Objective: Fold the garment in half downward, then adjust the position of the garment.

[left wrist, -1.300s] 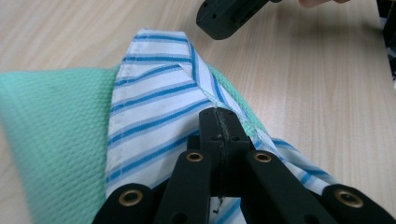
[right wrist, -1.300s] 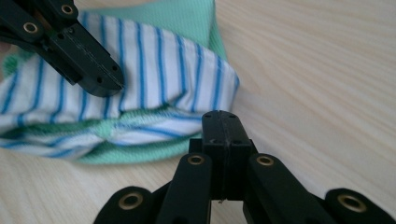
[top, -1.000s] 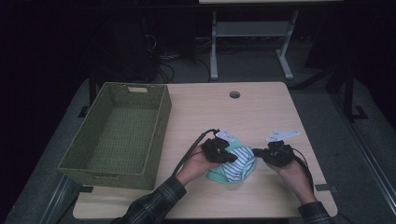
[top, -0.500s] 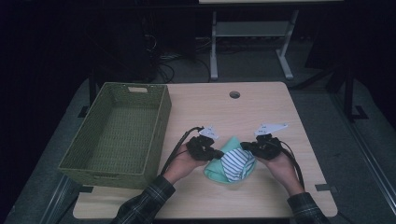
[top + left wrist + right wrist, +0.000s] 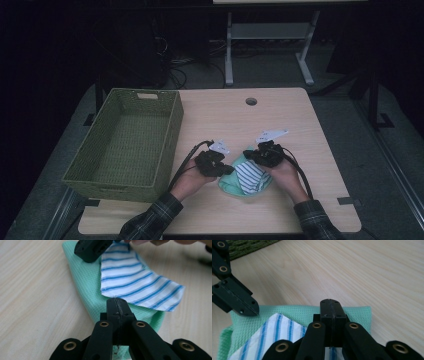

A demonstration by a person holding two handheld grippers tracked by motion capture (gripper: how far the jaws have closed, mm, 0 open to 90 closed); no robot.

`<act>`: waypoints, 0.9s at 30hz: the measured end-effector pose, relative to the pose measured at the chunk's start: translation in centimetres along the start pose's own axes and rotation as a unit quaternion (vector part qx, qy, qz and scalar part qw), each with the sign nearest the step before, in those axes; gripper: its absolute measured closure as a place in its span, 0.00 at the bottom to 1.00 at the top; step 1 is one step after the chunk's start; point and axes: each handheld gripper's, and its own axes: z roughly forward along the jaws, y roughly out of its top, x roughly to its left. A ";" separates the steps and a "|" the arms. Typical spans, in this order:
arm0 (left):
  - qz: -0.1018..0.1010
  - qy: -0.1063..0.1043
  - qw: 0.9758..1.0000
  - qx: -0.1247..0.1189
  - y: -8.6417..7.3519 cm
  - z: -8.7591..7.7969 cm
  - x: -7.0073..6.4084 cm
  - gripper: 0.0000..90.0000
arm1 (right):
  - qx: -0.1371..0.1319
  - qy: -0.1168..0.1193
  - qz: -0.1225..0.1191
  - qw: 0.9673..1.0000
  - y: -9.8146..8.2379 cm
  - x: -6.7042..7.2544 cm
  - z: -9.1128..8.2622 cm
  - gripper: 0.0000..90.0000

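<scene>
A white cloth with blue stripes [image 5: 250, 177] lies on a folded green cloth [image 5: 231, 186] at the table's near middle. My left gripper [image 5: 220, 167] is at the pile's left side. In the left gripper view its jaws are pressed together on the striped cloth's [image 5: 140, 282] near hem, with the green cloth [image 5: 85, 287] beneath. My right gripper [image 5: 256, 159] is at the pile's far edge. In the right gripper view its shut jaws pinch the striped cloth [image 5: 274, 332] over the green cloth [image 5: 359, 315]. The right gripper [image 5: 93, 250] holds the striped cloth's far corner.
A woven green basket [image 5: 131, 145] stands on the left part of the wooden table [image 5: 280, 120], close to my left hand. A round cable hole [image 5: 251, 101] is at the table's far middle. Beyond the table stands a white frame [image 5: 270, 35] on a dark floor.
Both grippers have shifted left across the table. The right one has come closer to the left one, and the cloth pile has moved left with them.
</scene>
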 end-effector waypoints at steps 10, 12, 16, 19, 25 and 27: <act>0.006 0.016 0.999 0.044 -0.6 1.0 0.4 0.99 | 0.034 0.002 -0.002 0.999 -0.8 -0.1 1.8 1.00; 0.004 0.020 0.999 0.045 -0.7 1.4 0.4 1.00 | 0.040 0.002 -0.003 0.999 -1.0 0.0 2.1 1.00; 0.009 0.020 0.999 0.050 -0.7 1.4 0.4 1.00 | 0.040 0.000 -0.006 0.999 -1.0 0.1 2.2 1.00; 0.009 0.022 0.999 0.048 -0.7 1.4 0.3 0.99 | 0.039 0.000 -0.005 0.999 -0.9 0.0 2.1 1.00; 0.004 0.022 0.999 0.037 -0.7 0.7 0.1 0.95 | 0.021 0.000 -0.005 1.000 -0.4 0.0 1.0 1.00; 0.006 0.023 0.999 0.035 -0.8 0.3 0.0 0.92 | 0.011 -0.004 -0.004 1.000 -0.2 -0.2 0.5 1.00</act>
